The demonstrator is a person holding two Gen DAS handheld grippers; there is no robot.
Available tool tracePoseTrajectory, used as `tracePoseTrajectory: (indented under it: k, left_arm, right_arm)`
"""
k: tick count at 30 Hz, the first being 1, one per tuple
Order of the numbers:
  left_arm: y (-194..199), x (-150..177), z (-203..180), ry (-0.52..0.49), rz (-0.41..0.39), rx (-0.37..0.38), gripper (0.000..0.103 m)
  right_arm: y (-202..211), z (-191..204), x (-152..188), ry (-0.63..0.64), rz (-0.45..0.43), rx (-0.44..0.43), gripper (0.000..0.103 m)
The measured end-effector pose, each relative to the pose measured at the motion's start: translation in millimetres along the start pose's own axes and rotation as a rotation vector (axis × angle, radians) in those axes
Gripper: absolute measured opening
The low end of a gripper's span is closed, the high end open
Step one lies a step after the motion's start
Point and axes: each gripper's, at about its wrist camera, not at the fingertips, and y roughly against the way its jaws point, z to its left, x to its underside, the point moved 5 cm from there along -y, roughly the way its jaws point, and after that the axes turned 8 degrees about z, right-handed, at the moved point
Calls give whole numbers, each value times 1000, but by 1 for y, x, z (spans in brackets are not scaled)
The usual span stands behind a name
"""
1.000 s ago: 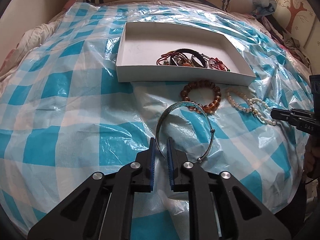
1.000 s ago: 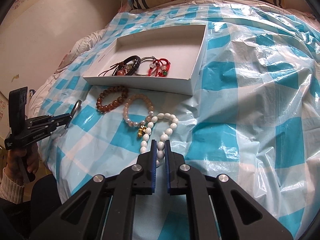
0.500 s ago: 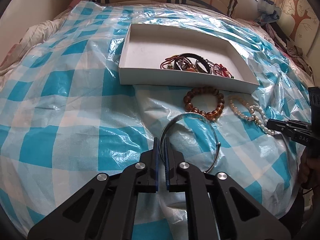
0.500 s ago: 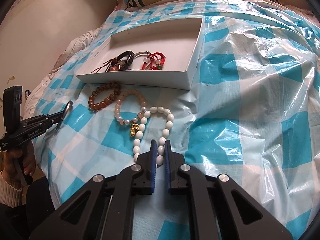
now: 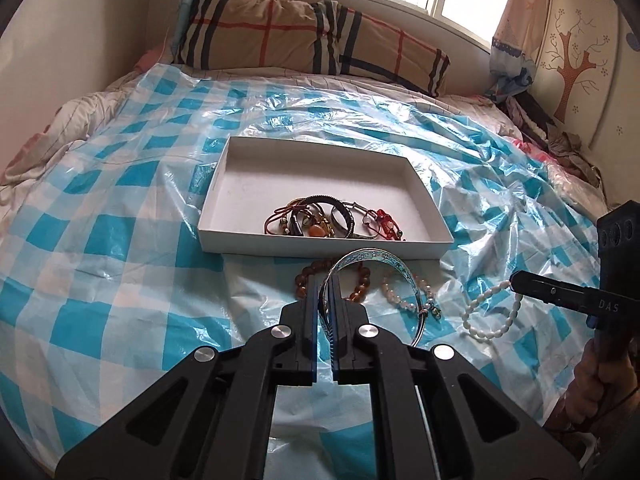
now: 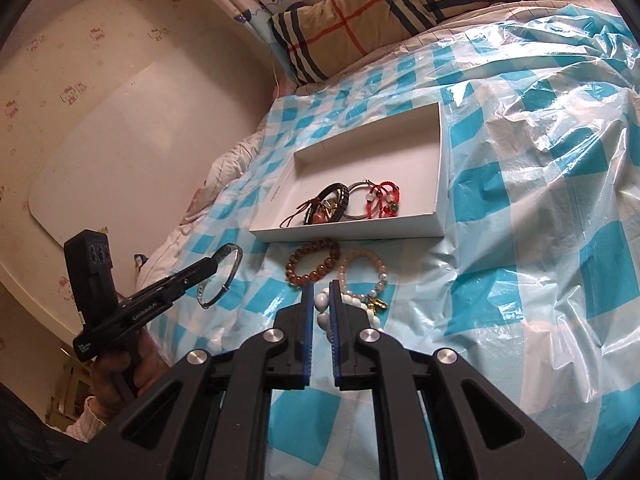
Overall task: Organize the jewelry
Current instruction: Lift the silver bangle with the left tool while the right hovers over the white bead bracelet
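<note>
My left gripper [image 5: 324,288] is shut on a silver bangle [image 5: 384,258] and holds it lifted above the bed, just in front of the white tray [image 5: 224,168]. My right gripper [image 6: 323,296] is shut on a white bead bracelet [image 6: 322,312], which hangs from it in the left wrist view [image 5: 488,312]. The tray [image 6: 440,152] holds several bracelets, dark leather and red cord ones [image 5: 332,220]. A brown bead bracelet [image 6: 314,262] and a pale bead bracelet [image 6: 364,268] lie on the sheet before the tray.
A blue and white checked plastic sheet [image 5: 120,240] covers the bed. A plaid pillow [image 5: 304,40] lies at the head under the window. A wall stands on the left, and clothes are piled at the right edge [image 5: 560,140].
Both grippers have risen from the sheet. The left one lifted the silver bangle and the right one lifted the white bead bracelet off the bed.
</note>
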Motion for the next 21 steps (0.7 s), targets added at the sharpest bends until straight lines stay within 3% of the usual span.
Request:
tracePoseTrajectory:
  k: [18, 19, 21]
  left_arm:
    - [-12, 8, -7, 12, 23, 21, 5]
    - [-12, 8, -7, 12, 23, 20, 5]
    - [-12, 8, -7, 11, 24, 22, 5]
  right_arm:
    - [-41, -6, 37, 165, 206, 237, 9]
    - [-43, -6, 37, 176, 222, 249, 12]
    - [-47, -3, 37, 209, 230, 279, 31]
